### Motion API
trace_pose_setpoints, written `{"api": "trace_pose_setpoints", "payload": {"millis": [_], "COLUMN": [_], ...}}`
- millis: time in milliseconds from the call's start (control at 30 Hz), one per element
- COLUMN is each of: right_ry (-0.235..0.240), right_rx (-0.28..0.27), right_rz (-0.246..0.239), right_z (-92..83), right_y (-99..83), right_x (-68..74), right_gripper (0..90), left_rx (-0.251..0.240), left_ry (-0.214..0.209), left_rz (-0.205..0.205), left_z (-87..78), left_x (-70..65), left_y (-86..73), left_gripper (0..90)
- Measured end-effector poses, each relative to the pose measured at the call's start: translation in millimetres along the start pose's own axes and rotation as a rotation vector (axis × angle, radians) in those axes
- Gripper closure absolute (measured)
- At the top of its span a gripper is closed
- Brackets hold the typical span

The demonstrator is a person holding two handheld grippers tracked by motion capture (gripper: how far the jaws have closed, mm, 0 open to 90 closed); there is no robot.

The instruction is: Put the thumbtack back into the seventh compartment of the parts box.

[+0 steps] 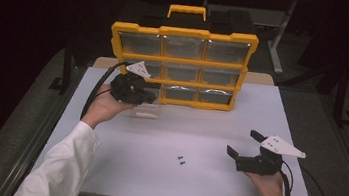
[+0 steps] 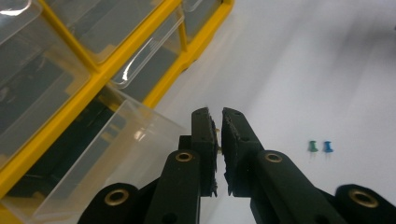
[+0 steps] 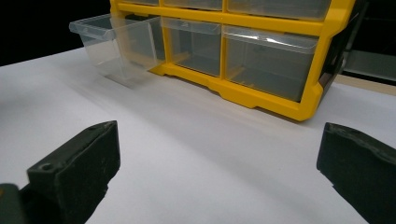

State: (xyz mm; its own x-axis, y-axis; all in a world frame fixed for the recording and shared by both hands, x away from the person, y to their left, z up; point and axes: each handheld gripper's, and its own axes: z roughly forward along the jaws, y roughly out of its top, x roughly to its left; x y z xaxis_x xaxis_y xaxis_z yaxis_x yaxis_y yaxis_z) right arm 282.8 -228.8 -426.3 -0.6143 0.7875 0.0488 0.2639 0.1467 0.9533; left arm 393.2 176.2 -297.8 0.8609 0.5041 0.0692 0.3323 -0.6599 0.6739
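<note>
A white table [image 1: 167, 142] stands in a dark room, grey floor on either side. At its far edge a yellow drawer organizer [image 1: 182, 58] stands upright, its bottom-left clear drawer [image 3: 116, 44] pulled out onto the tabletop. The left gripper [image 2: 219, 128] hovers just beside that drawer, jaws nearly together — something small and pale seems pinched between them, though what it is I cannot tell. Two pushpins [image 1: 181, 160], green and blue, lie near the table's middle. At the near right, the right gripper [image 1: 242, 144] rests wide open, holding nothing.
</note>
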Motion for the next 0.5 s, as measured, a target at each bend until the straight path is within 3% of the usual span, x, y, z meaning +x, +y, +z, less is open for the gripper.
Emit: {"api": "trace_pose_setpoints", "payload": {"millis": [167,400,500], "right_ry": [0.001,-0.007,-0.009], "right_rx": [0.0,-0.008,-0.012], "right_rz": [-0.003,-0.009,-0.007], "right_z": [0.3,-0.4,-0.7], "right_y": [-0.3,0.0,0.2], "right_x": [0.2,1.0,1.0], "right_gripper": [0.0,0.0,0.0], "left_rx": [0.01,0.112,0.124], "left_ry": [-0.001,0.04,0.059], "left_rz": [-0.028,-0.049,-0.064], "left_z": [2.3,16.4,19.2], "left_x": [10.3,26.4,31.6], "left_y": [1.7,0.8,-0.2], "left_gripper": [83.9,83.9,83.9]}}
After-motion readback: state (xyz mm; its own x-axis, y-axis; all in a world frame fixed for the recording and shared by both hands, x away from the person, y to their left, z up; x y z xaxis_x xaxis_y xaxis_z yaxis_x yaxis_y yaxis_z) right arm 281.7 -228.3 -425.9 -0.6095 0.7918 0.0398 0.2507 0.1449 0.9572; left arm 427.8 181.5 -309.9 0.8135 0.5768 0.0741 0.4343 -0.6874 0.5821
